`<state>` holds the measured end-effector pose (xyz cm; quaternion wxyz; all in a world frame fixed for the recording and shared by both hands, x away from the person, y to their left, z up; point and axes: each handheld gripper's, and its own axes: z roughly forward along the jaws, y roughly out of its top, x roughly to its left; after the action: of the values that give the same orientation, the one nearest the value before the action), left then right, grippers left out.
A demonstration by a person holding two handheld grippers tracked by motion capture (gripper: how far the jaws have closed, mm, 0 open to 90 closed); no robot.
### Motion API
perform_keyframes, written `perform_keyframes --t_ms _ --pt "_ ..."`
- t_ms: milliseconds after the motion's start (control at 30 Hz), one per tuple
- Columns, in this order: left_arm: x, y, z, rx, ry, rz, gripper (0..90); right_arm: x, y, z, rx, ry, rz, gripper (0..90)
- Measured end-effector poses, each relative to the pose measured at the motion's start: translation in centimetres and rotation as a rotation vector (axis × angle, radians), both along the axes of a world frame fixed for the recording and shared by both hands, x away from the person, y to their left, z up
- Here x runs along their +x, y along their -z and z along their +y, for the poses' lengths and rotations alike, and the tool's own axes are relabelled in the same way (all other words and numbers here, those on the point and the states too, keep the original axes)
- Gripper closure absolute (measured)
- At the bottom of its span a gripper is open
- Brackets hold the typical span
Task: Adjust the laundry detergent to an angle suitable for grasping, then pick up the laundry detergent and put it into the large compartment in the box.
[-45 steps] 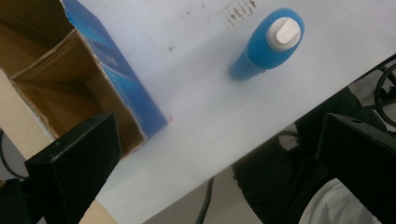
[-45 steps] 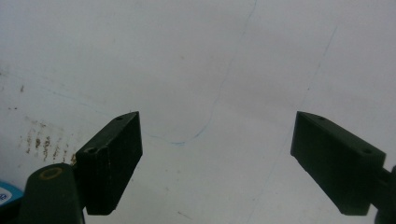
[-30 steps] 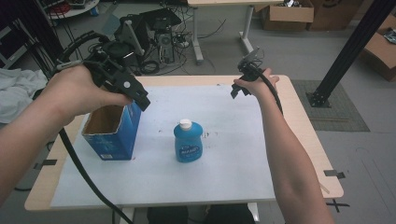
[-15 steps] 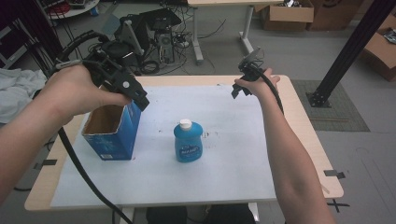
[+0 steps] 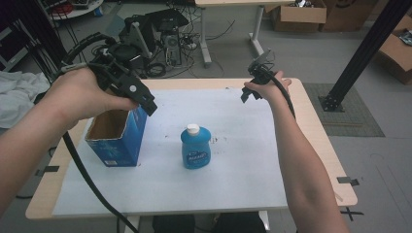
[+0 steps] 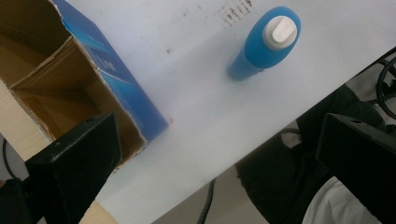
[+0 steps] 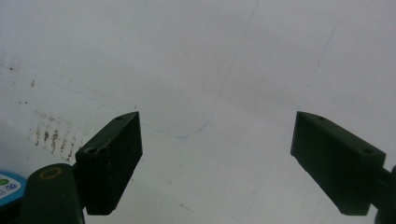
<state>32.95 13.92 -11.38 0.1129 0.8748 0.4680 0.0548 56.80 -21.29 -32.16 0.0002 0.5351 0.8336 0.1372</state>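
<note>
Here the blue bottle (image 5: 196, 147) with a white cap stands upright near the middle of the white-covered counter (image 5: 233, 179), and serves as the landmark. Just to its left stands an open blue cardboard box (image 5: 116, 137), apart from the bottle. The left claw (image 5: 145, 103) hangs above the box's far right corner, up and left of the bottle; its jaws are spread wide with nothing between them. The right claw (image 5: 247, 95) hovers over bare counter, beyond the bottle and to its right, jaws likewise wide apart and empty.
</note>
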Motion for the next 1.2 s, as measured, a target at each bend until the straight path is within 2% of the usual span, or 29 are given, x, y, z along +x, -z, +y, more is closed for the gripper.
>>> perform_keyframes --t_ms 233,667,933,1000,1100,1133,1200 --pt "0.1 0.0 0.3 -0.007 -0.018 0.003 0.6 0.2 0.1 -0.1 0.005 0.008 -0.004 16.7" --pt "0.0 0.0 0.7 -0.012 -0.016 0.004 0.4 0.1 0.1 0.3 0.007 -0.002 -0.004 16.6" --pt "0.3 -0.1 0.2 -0.023 0.061 -0.045 0.1 0.1 0.2 0.3 0.007 -0.006 -0.001 16.6" --pt "0.5 0.0 -0.1 -0.019 0.081 -0.031 0.1 0.1 0.3 0.3 0.007 -0.014 0.003 16.6" --pt "0.8 0.3 -0.7 -0.019 0.122 -0.035 0.2 0.1 0.2 0.3 0.008 -0.014 -0.003 16.6" --pt "0.8 0.3 -0.7 -0.019 0.122 -0.035 0.3 0.1 0.2 0.3 0.008 -0.014 -0.003 16.6" --pt "1.0 0.7 -1.4 -0.015 0.17 -0.024 0.1 0.0 0.2 0.4 0.004 -0.02 0.004 16.6"
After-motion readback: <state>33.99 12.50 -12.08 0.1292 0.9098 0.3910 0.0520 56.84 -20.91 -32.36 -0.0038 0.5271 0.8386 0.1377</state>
